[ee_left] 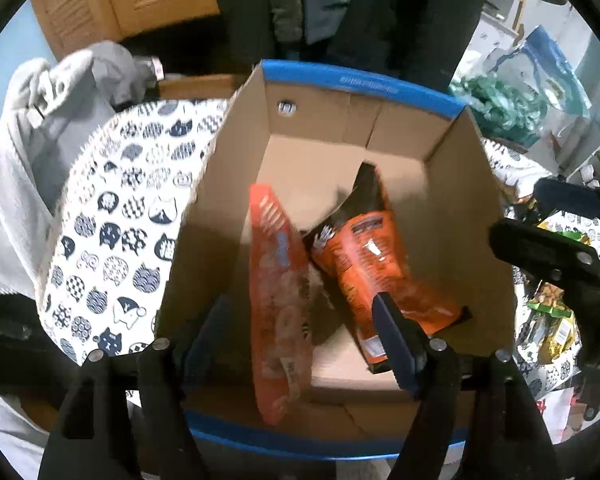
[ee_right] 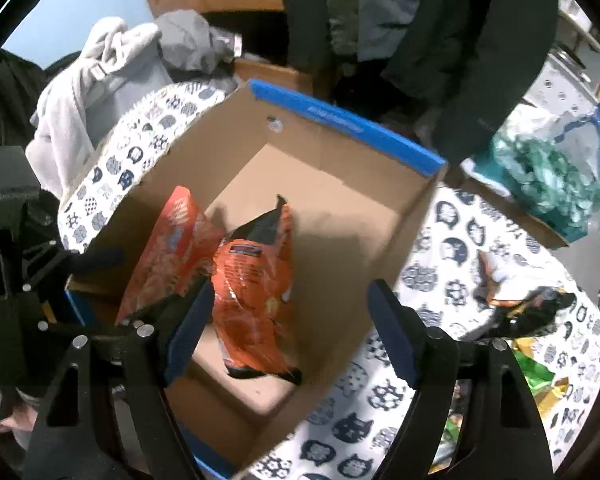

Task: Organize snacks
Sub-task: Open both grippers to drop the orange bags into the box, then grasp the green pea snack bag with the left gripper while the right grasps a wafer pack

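**A:** Two hand-held grippers hang over an open box, both pointing steeply down. Nearest the lens, the left hand-held gripper (ee_left: 304, 332) has its jaws spread wide with nothing pressed between the pads. The right hand-held gripper (ee_right: 290, 328) stands the same way, wide and empty.

**B:** Where are the snacks?

**A:** Two packs lie in the box (ee_left: 364, 84), just beyond the fingertips. A long orange pack (ee_left: 278, 300) leans on edge, its long axis running from the near wall toward the far one. An orange-and-black bag (ee_left: 376, 264) lies beside it, touching it, tilted the same general way. Neither gripper touches them.

**B:** So that pair looks placed. What comes next?

**A:** My guess is the loose snacks. In the right wrist view they lie on the cat-print tabletop (ee_right: 452, 248), outside the box, off to the right of the right gripper: a dark pack with orange trim (ee_right: 528, 312), and green and gold packs (ee_right: 540, 380) nearer the picture's edge.

**B:** Which hand is closer to them?

**A:** The right one, I judge. The box wall stands between the left gripper and that pile. The dark pack seems to lie crosswise, though blur makes this uncertain.

**B:** And farther off?

**A:** A bag of green stuff (ee_right: 548, 176), grey clothing, wooden louvred doors.
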Demonstrator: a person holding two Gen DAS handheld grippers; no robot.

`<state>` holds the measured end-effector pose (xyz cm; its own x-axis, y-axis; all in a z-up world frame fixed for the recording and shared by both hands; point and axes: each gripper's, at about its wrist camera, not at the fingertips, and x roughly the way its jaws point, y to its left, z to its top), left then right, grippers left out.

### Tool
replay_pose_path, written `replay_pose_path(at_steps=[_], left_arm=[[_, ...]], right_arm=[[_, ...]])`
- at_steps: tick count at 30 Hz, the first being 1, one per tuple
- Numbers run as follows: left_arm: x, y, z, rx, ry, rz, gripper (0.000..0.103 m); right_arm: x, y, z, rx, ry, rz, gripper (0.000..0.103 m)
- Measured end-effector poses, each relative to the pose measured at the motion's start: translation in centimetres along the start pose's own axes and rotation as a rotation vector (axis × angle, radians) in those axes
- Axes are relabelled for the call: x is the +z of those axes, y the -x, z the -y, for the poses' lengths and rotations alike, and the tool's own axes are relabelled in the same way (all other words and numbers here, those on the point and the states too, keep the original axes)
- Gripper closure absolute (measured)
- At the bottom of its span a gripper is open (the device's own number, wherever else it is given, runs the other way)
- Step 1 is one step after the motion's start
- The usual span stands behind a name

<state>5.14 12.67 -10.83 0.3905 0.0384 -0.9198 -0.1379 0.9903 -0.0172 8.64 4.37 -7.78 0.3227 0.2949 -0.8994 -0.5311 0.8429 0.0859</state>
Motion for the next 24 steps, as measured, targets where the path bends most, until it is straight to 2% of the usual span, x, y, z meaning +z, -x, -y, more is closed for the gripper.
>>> replay_pose_path(at_steps=[10,24], left_arm=[[0.4,2.2,4.0,-0.033,-0.07,0.064,0.026],[0.7,4.3,12.4,-0.118,-0.186,0.107,0.025]], right_arm=[[-2.7,5.3,4.5,-0.047,-0.07,0.068,0.022],[-9.6,9.6,13.2,-0.147,-0.208,0.064,0.022]])
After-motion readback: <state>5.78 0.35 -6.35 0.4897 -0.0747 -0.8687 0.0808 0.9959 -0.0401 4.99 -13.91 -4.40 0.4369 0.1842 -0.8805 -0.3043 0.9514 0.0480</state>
